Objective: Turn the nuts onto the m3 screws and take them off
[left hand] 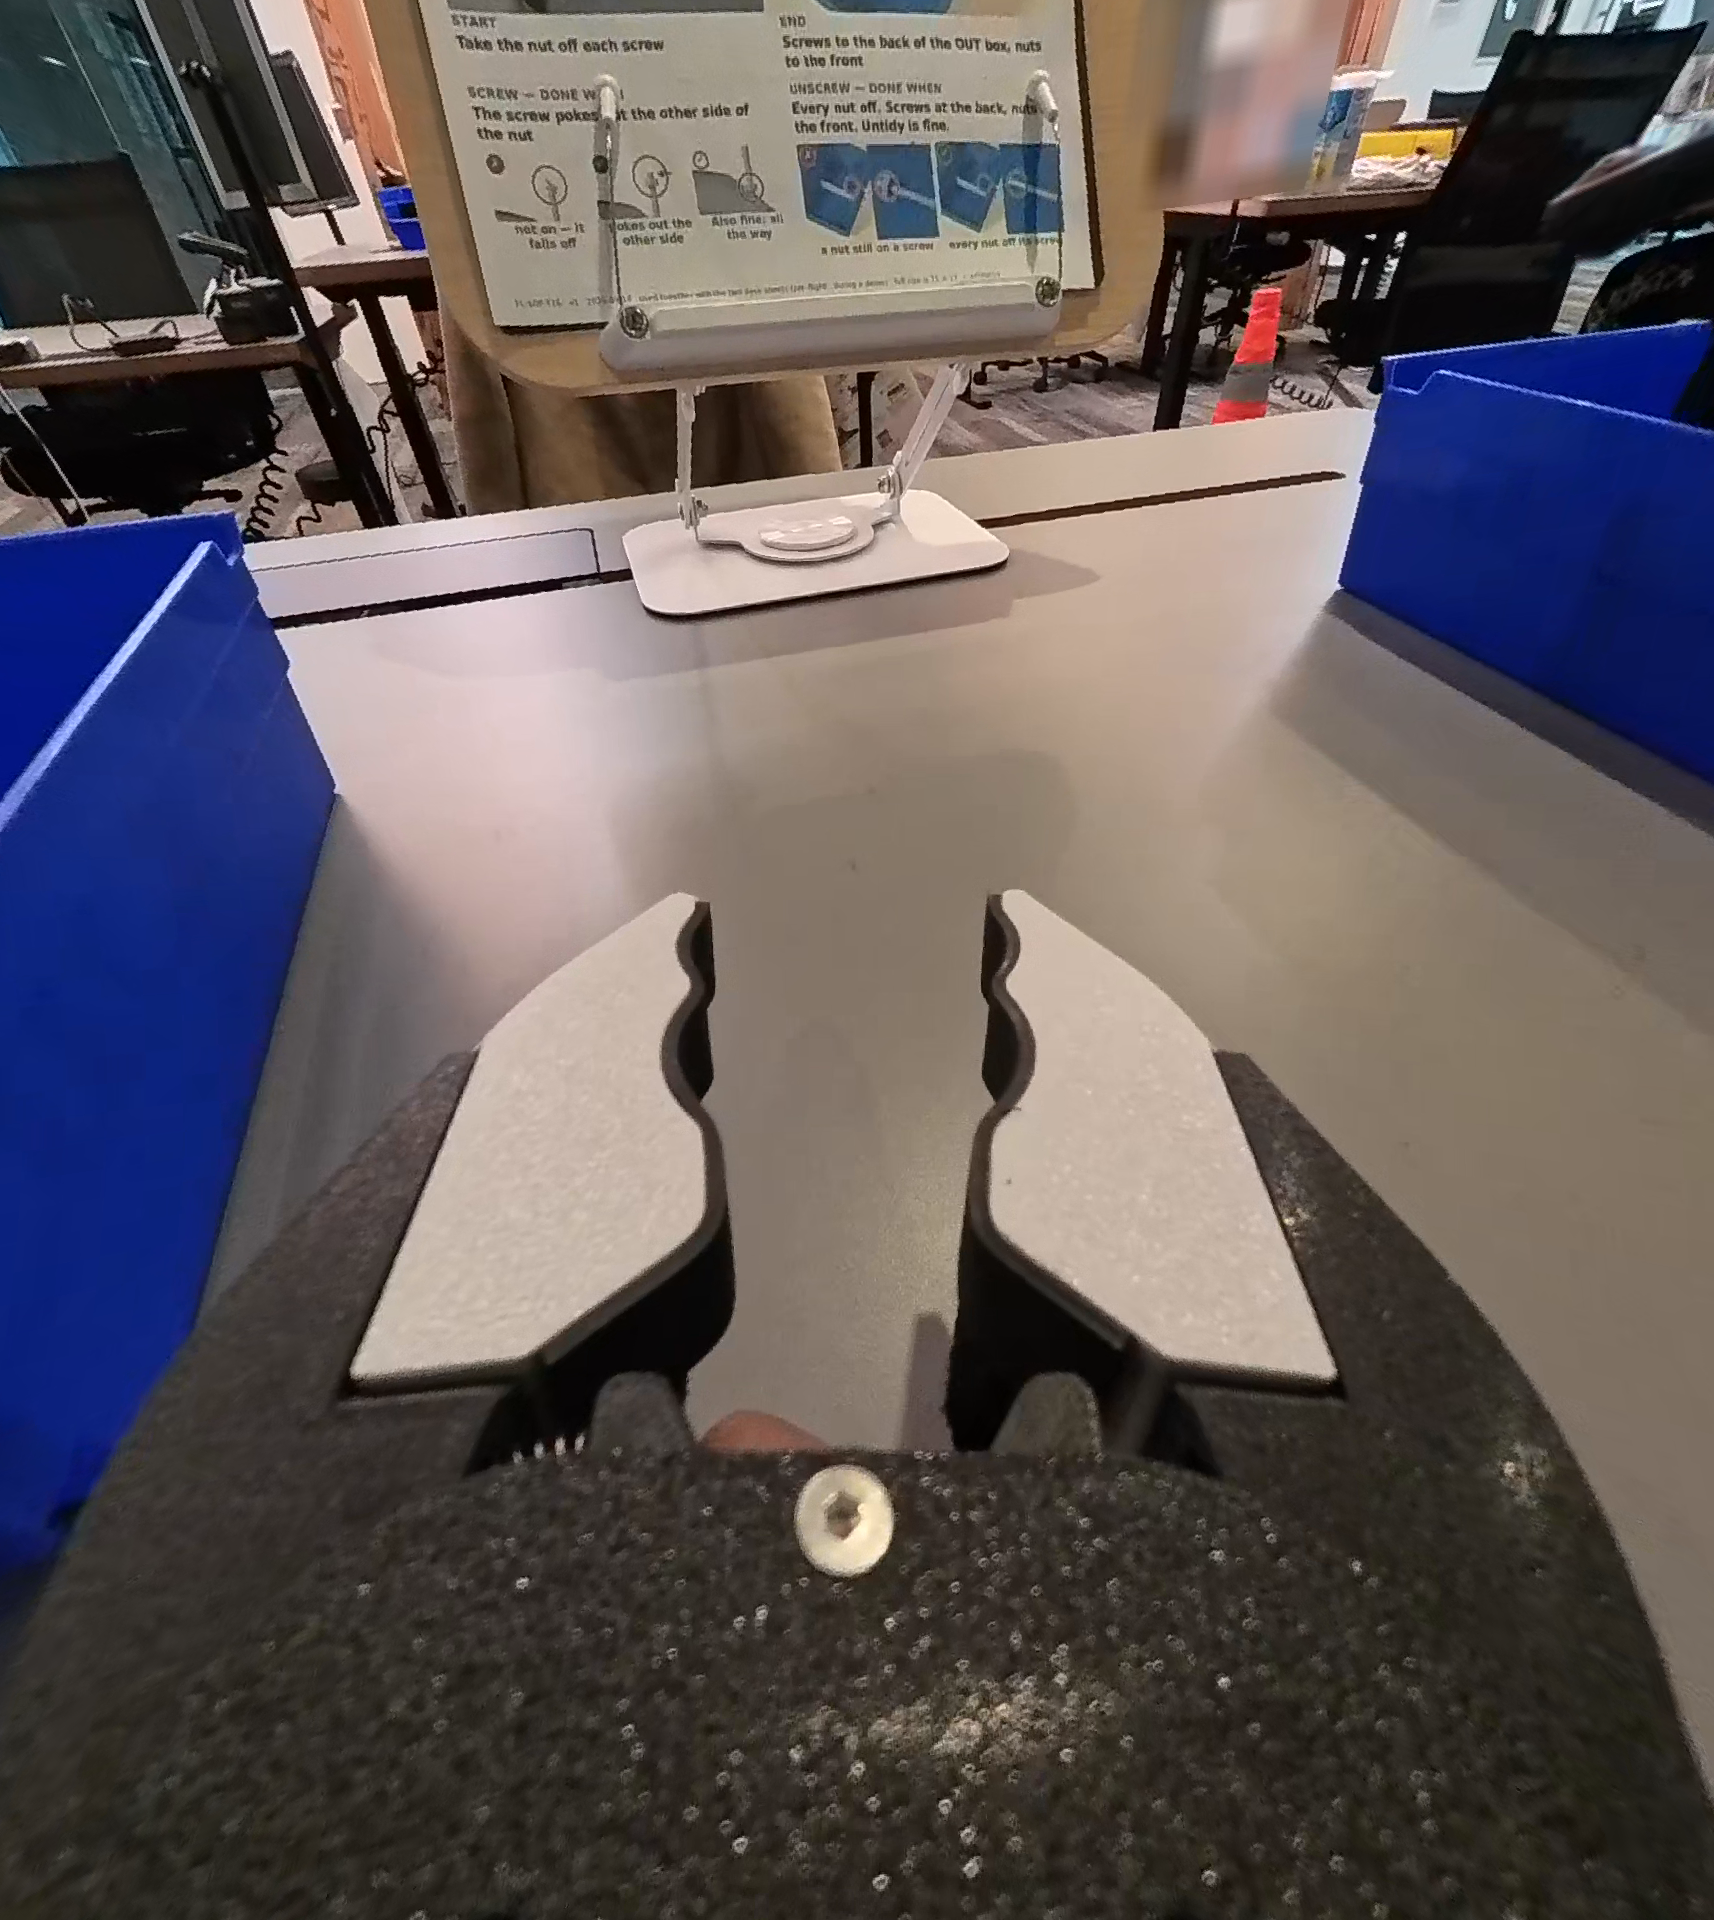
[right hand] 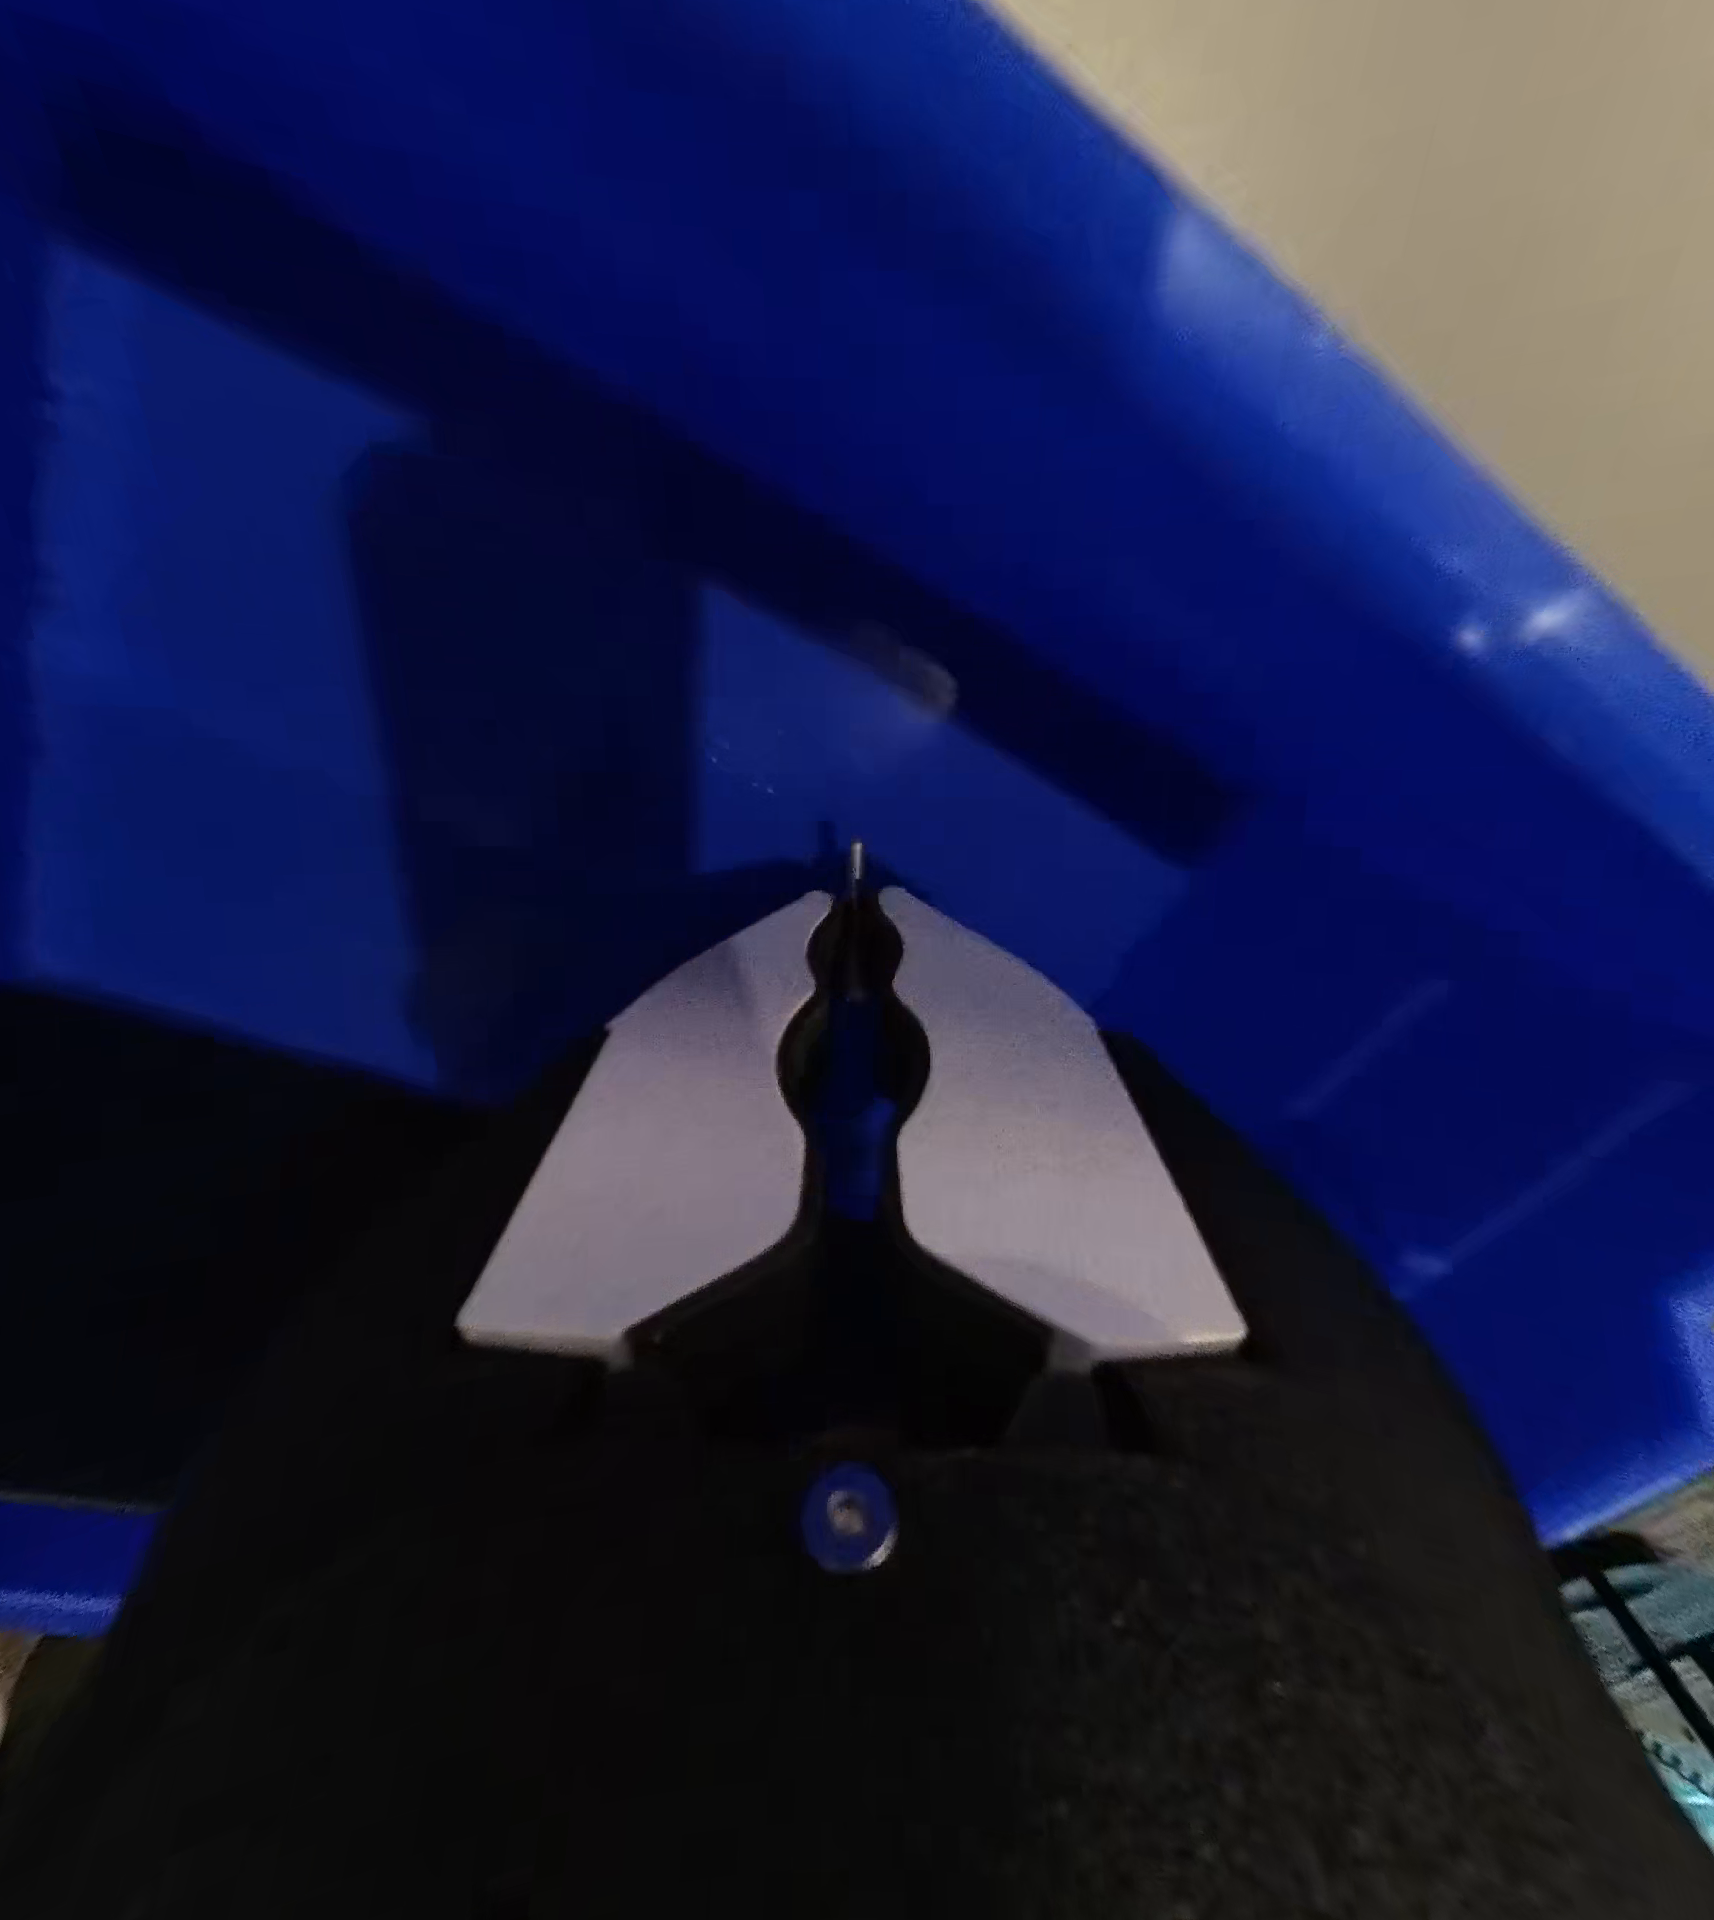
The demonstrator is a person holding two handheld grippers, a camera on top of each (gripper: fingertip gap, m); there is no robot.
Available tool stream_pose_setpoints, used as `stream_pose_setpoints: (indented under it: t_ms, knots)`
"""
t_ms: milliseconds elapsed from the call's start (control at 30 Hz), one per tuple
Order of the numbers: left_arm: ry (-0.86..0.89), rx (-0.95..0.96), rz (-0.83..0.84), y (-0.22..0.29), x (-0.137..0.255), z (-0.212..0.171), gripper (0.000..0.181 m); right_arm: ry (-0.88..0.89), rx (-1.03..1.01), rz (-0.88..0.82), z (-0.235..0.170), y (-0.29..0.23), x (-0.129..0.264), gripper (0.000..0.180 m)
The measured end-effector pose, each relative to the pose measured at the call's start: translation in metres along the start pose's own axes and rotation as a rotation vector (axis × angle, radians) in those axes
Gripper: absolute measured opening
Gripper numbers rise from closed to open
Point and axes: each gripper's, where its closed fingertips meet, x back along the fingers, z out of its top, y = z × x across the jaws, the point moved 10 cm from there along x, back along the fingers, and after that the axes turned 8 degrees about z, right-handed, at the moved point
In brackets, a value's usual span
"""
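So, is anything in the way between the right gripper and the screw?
Nothing visible. The right gripper is shut on a thin metal pin, apparently the screw, whose tip pokes out past the fingertips, inside the blue bin. The left gripper is open and empty over the grey table.

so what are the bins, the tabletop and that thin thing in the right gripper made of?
Blue bin: looks like moulded plastic, semi-gloss; soft highlights and stepped rims.
Tabletop: grey with a smooth matte sheen, likely laminate or painted; cannot tell which.
Screw: a thin bright sliver at the tip of the shut right gripper, probably metal; too blurred to confirm threads.
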Motion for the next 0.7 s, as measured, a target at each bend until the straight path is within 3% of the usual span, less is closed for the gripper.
stream_pose_setpoints:
  t_ms: [133,200,300,400,500,600,700]
  knots:
    - [-0.004,-0.003,-0.001,0.000,-0.001,0.000,0.049,-0.027,0.001,0.014,0.002,-0.001,-0.003,0.005]
    - [-0.007,-0.005,-0.003,0.001,-0.001,0.000,0.049,-0.026,0.004,0.005,-0.001,0.000,-0.001,0.019]
    - [-0.010,-0.003,-0.005,0.000,-0.001,0.000,0.049,0.061,0.043,-0.024,-0.011,-0.002,0.026,0.021]
    - [-0.006,0.005,-0.008,-0.001,-0.001,0.000,0.049,0.474,0.118,-0.127,-0.035,-0.044,0.105,0.021]
    - [-0.008,0.006,-0.004,-0.001,-0.001,0.000,0.049,1.027,0.228,-0.190,-0.094,-0.143,0.167,0.021]
    - [-0.006,-0.002,0.000,0.000,-0.001,0.000,0.049,1.336,0.297,-0.133,-0.144,-0.246,0.155,0.026]
    - [-0.007,-0.006,0.005,0.000,-0.001,-0.001,0.049,1.460,0.256,-0.156,-0.156,-0.315,0.103,0.028]
